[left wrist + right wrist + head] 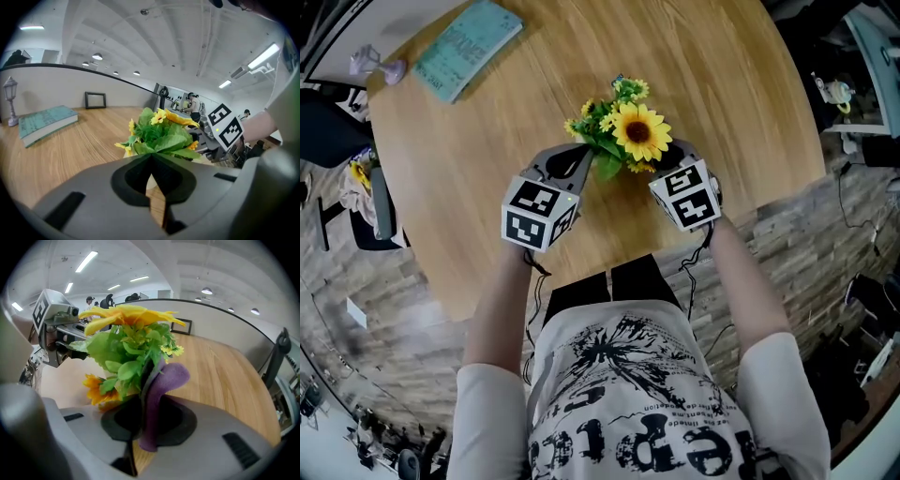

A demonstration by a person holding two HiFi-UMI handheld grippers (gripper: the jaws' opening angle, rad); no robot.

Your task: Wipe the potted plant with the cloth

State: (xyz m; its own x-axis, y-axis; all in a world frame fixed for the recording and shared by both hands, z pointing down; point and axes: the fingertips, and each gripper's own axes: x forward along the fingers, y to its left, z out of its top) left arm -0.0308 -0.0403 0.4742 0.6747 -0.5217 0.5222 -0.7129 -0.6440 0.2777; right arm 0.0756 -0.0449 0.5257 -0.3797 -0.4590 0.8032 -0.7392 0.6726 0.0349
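Observation:
The potted plant (628, 131), a sunflower with small yellow blooms and green leaves, stands near the table's front middle. My left gripper (584, 157) is shut at the plant's left side, its tips right under the leaves (161, 138); nothing shows between them. Through the slit below its tips I see a bit of the cream pot (151, 181). My right gripper (140, 397) is shut on the purple cloth (164, 380), which curls up against the stems and leaves (124, 350) on the plant's right side. The pot is mostly hidden.
The round wooden table (722, 84) also carries a teal book (469, 47) at the far left, with a small lamp ornament (10, 101) beside it. A dark picture frame (95, 100) stands at the far edge. The table's front edge is just below both grippers.

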